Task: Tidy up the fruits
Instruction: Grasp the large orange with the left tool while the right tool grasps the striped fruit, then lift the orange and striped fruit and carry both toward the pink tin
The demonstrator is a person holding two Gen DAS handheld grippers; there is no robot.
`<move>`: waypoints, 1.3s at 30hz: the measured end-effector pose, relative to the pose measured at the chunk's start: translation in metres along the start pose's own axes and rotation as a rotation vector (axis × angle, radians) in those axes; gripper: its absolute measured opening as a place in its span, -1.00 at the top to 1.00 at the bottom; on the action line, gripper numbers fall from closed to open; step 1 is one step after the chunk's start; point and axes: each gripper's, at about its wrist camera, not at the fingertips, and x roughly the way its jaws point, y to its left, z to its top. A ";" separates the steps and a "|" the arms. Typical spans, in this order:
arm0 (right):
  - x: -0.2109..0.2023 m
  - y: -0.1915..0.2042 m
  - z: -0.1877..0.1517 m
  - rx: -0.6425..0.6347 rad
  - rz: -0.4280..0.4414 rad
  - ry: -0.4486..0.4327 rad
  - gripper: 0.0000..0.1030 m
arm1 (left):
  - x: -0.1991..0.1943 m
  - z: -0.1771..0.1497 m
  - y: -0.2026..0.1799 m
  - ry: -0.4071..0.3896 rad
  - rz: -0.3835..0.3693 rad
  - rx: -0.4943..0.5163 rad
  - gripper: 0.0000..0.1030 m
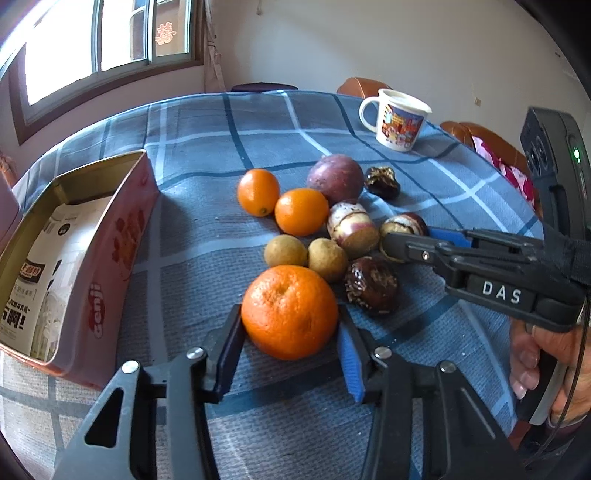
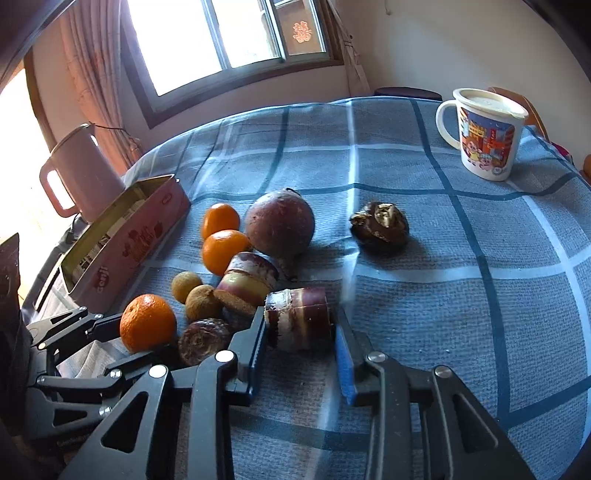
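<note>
Mug (image 2: 484,136), white with cartoon print, stands upright on the blue checked tablecloth (image 2: 461,295), far ahead and right of the tongs. Pink kettle (image 2: 83,173) far ahead to their left, at the table's edge. Window (image 2: 225,33) on the wall beyond, curtain (image 2: 92,74) hanging left of it.

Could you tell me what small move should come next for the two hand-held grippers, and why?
Probably lift both. The left hand-held gripper is clamped on the big orange, the right on a sugarcane piece, and the open tin stands nearby.
</note>
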 end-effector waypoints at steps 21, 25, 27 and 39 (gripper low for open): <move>-0.018 0.017 -0.002 -0.087 0.004 -0.094 0.33 | -0.027 -0.002 0.013 -0.166 0.022 -0.063 0.05; -0.023 0.020 -0.004 -0.100 0.005 -0.117 0.33 | -0.030 -0.003 0.012 -0.177 0.025 -0.066 0.05; -0.024 0.021 -0.004 -0.104 0.006 -0.124 0.33 | -0.030 -0.004 0.012 -0.183 0.027 -0.068 0.05; -0.033 0.026 -0.006 -0.136 0.002 -0.173 0.34 | -0.037 -0.007 0.007 -0.223 0.049 -0.059 0.05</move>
